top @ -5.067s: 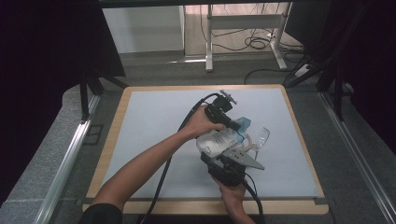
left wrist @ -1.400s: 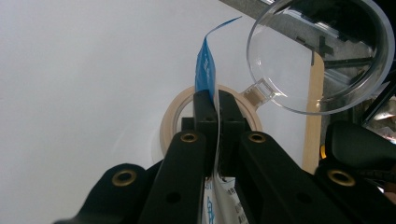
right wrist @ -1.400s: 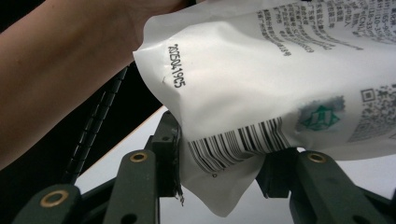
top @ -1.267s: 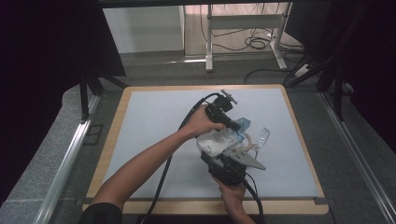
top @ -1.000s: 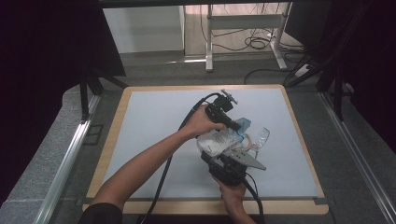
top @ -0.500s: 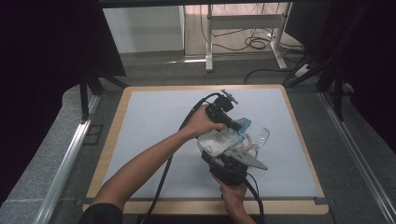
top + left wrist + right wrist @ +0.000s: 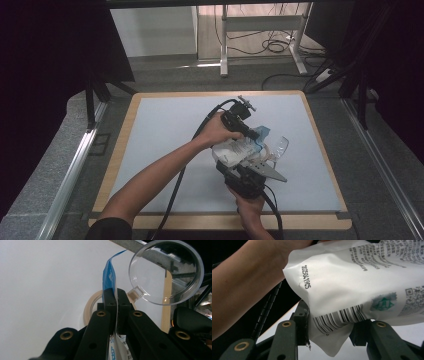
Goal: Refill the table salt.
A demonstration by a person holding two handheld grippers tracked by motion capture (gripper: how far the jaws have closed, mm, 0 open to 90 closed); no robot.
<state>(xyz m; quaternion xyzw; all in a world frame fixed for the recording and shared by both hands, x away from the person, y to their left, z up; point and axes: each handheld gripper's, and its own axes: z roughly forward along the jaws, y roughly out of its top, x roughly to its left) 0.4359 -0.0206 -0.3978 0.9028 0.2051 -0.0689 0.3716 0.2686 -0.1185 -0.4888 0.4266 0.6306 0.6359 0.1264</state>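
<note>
A white pouch point(image 7: 231, 150) with a blue top strip point(image 7: 109, 275) is held above the table between both grippers. My left gripper point(image 7: 116, 293) is shut on the pouch's thin blue top edge; in the high view this left gripper point(image 7: 256, 134) reaches in from the pouch's far side. My right gripper point(image 7: 332, 327) is shut on the pouch's bottom corner, just under the barcode on the white pouch point(image 7: 362, 277). In the high view the right gripper point(image 7: 235, 164) sits at the near side, a hand below it.
A clear round cup point(image 7: 166, 270) lies just beyond the pouch, also seen as the clear cup point(image 7: 280, 146). A beige tape roll point(image 7: 91, 305) lies under the left jaws. The pale blue table mat point(image 7: 165, 125) has a wooden rim point(image 7: 220, 220). Cables trail towards the near edge.
</note>
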